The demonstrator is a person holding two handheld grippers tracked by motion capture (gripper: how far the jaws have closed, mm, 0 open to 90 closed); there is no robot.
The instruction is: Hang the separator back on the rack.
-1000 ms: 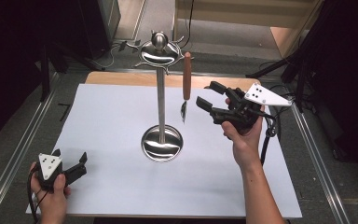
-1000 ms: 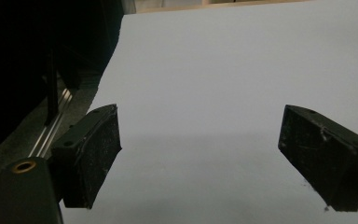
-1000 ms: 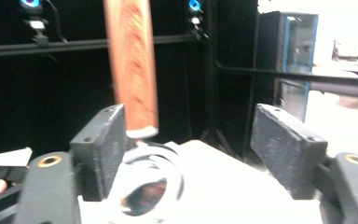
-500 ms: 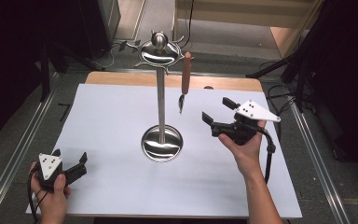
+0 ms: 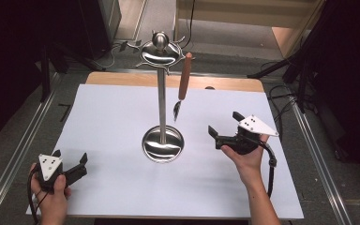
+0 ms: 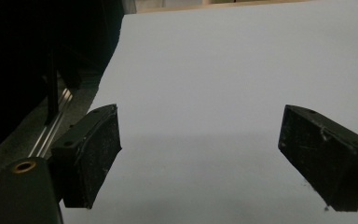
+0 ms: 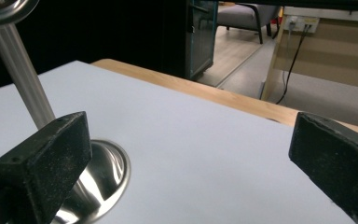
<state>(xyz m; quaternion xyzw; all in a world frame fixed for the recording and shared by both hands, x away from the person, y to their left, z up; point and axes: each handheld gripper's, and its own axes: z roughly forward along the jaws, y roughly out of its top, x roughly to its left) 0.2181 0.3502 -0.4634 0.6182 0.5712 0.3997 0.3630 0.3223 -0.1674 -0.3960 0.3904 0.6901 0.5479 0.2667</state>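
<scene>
High view, contents by size. White table sheet (image 5: pixel 122 122), over a wooden tabletop. Steel utensil stand (image 5: pixel 162 101): round base near centre, upright pole, hook crown on top. Right gripper (image 5: pixel 226 129): jaws spread, empty, low over the sheet just right of the base. Left gripper (image 5: pixel 71 161): jaws parted, empty, at the near left corner. Wooden-handled fork (image 5: pixel 183 84): hanging from a right-hand hook, tines down, free of both grippers. Judged status: hanging appears done; nothing left on the sheet to hang.
</scene>
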